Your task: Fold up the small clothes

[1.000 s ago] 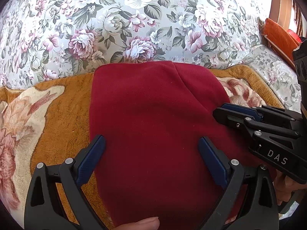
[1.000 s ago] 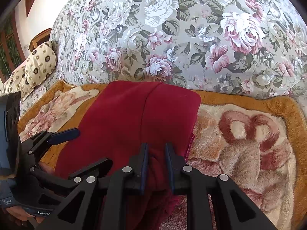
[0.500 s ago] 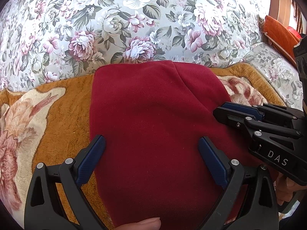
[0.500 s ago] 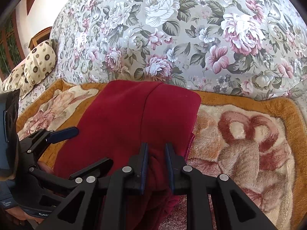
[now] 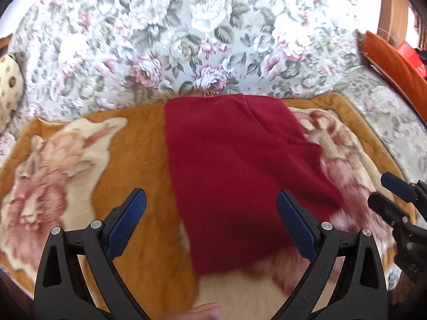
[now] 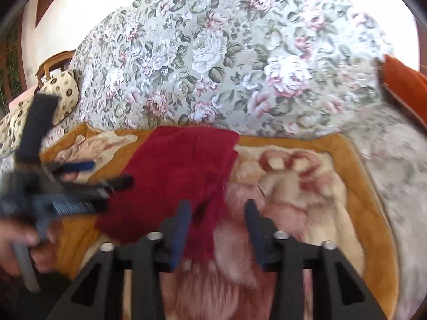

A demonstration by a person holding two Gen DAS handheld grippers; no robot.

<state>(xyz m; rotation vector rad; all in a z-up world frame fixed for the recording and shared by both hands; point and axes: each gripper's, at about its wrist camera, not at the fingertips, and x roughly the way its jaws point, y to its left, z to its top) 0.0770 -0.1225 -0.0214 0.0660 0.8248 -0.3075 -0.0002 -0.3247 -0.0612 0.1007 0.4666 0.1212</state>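
Observation:
A dark red folded garment (image 5: 234, 165) lies flat on an orange and cream floral blanket (image 5: 80, 165). It also shows in the right wrist view (image 6: 176, 181). My left gripper (image 5: 210, 218) is open and empty, held above the garment's near edge. My right gripper (image 6: 217, 226) is open and empty, just off the garment's near right corner. The right gripper shows at the right edge of the left wrist view (image 5: 395, 200). The left gripper shows blurred at the left of the right wrist view (image 6: 88, 176).
A sofa back with a grey floral cover (image 5: 208, 32) rises behind the blanket (image 6: 307, 186). A spotted cream cushion (image 6: 61, 93) lies at the far left. An orange cushion (image 5: 392, 64) sits at the right.
My right gripper has opened and let go of the red garment. Both grippers have pulled back from it, so more of the blanket shows.

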